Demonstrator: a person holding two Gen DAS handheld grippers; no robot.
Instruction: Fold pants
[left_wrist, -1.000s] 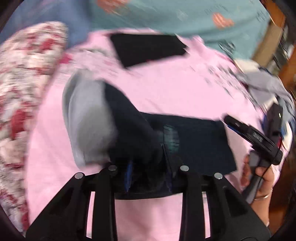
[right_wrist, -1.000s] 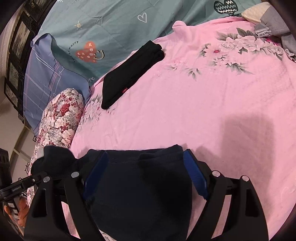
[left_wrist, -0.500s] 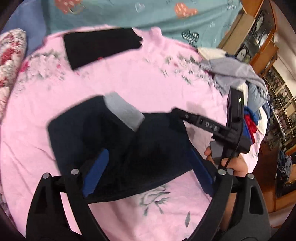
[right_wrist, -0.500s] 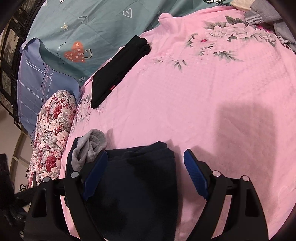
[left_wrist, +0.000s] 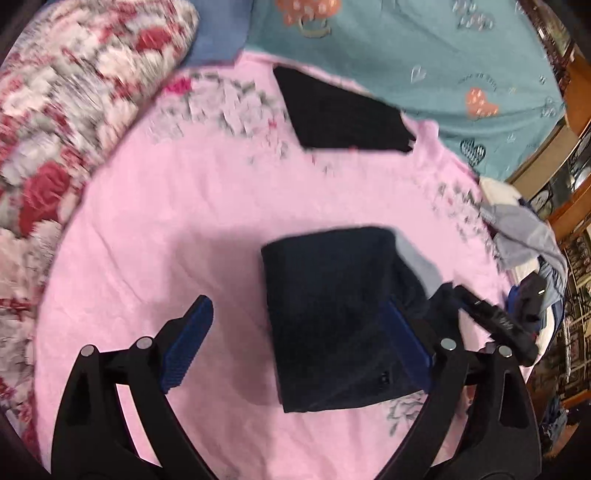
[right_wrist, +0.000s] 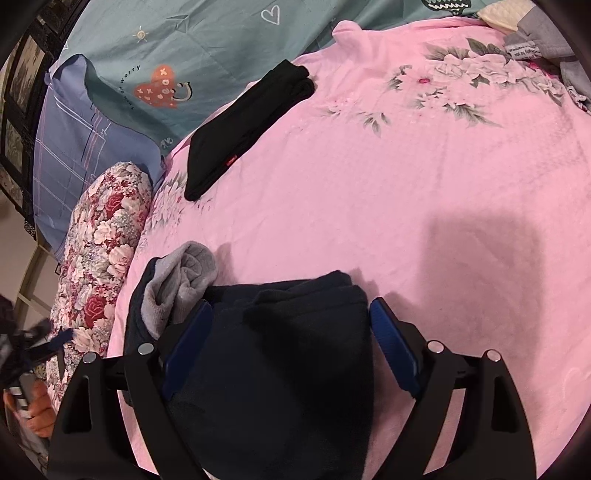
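Presently: fold of navy pants near finished, bundle lying compact on pink bedspread, grey lining poking out at one corner.

Left tongs: jaws opening, wide apart, nothing gripped; bundle under the right-hand pad only.

Right tongs: jaws opening, straddling bundle, pads not pressing cloth.

Step in hand, by judgement: release after last fold.

Next move likely calls for tucking in the grey corner, then smoothing or shifting the bundle aside.

Count: navy pants, one; folded black garment, one, well apart near bedspread's far edge; floral pillow, one; tongs, two.
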